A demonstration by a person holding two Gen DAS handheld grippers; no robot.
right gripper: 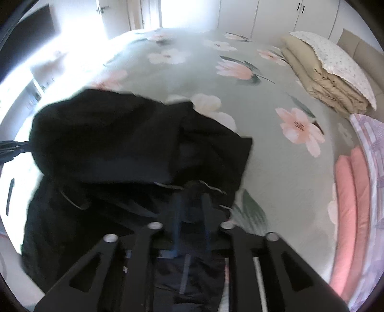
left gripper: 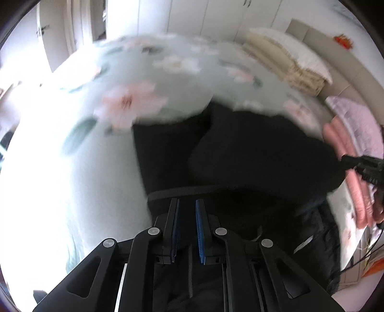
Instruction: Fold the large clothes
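A large black garment (left gripper: 240,153) lies bunched on a pale green floral bedspread (left gripper: 168,79); it also shows in the right wrist view (right gripper: 120,148). My left gripper (left gripper: 187,204) is open, with blue pads apart, over the garment's dark band; nothing shows between the pads. My right gripper (right gripper: 192,199) sits low over the black cloth, blurred; its fingers stand a little apart and dark cloth lies around their tips. The right gripper also shows at the right edge of the left wrist view (left gripper: 360,165), and the left gripper at the left edge of the right wrist view (right gripper: 12,148).
A folded beige quilt (right gripper: 328,81) with a white pillow on top sits at the bed's far right. A pink folded blanket (right gripper: 350,204) and lilac cloth (right gripper: 369,134) lie along the right. White wardrobe doors (right gripper: 276,16) stand behind the bed.
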